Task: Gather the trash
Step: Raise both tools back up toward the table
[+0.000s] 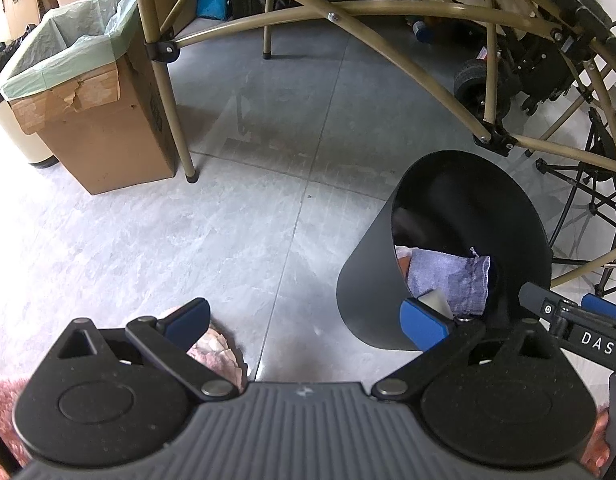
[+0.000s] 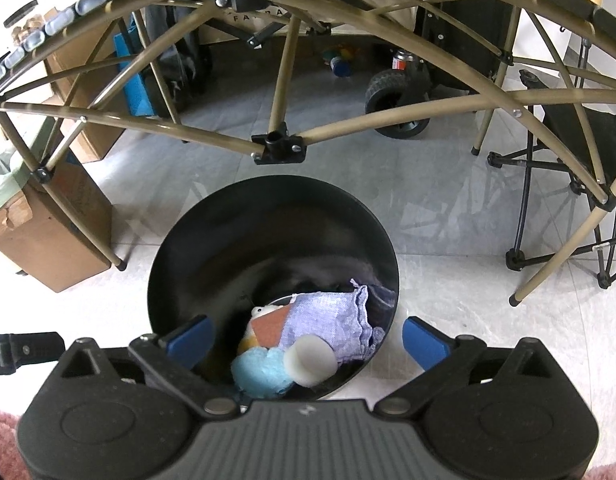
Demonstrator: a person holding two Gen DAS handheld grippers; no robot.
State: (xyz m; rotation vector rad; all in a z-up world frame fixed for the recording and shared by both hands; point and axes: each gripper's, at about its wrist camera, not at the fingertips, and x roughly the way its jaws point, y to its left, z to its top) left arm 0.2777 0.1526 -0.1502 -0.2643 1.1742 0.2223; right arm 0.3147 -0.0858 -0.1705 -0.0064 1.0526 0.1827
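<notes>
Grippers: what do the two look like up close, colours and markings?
The left gripper and right gripper match: ribbed grey body, round black housings with black linkage arms and silver pivot pins, blue fingertip pads. The left view shows the right gripper's side lettered "DAS" in white. No cables visible.

A black round bin (image 2: 211, 248) stands upright just ahead of the right gripper (image 2: 305, 338), holding a lavender cloth (image 2: 328, 316), white disc (image 2: 310, 360), blue wad (image 2: 257, 372) and orange-brown card (image 2: 269, 326).

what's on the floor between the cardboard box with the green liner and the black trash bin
Only bare grey floor tile, crossed by one tan table leg beside the cardboard box; the left wrist view shows it, with the black bin standing apart.
</notes>
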